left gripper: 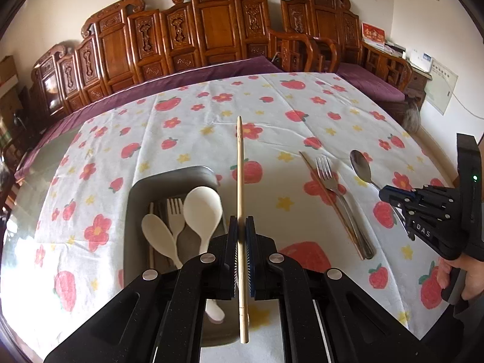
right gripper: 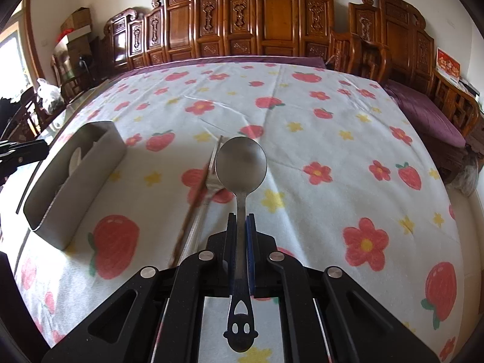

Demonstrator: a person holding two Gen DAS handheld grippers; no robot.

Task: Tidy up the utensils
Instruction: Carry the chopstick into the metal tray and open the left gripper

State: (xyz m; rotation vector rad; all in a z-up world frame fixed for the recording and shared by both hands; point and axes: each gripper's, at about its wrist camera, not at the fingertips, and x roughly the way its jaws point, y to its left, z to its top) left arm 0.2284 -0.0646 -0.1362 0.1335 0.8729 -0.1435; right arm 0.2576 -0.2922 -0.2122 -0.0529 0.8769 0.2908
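My left gripper (left gripper: 241,220) is shut on a pale bamboo chopstick (left gripper: 240,166), held above the right edge of the grey metal tray (left gripper: 136,193). Inside the tray lie two white spoons (left gripper: 202,211), a fork (left gripper: 175,211) and another chopstick. My right gripper (right gripper: 241,216) is shut on the handle of a metal spoon (right gripper: 241,160), lifted off the cloth with its bowl pointing away. To its left a metal fork (right gripper: 199,220) and a brown chopstick (right gripper: 190,214) lie side by side on the table. In the left wrist view the right gripper (left gripper: 384,195) holds the spoon (left gripper: 360,163) at the right.
A tablecloth (right gripper: 317,127) printed with strawberries and flowers covers the table. The tray (right gripper: 75,187) stands at the table's left side. Carved wooden benches (left gripper: 211,30) with purple cushions line the wall beyond the far edge. A person's hand (left gripper: 462,275) grips the right tool.
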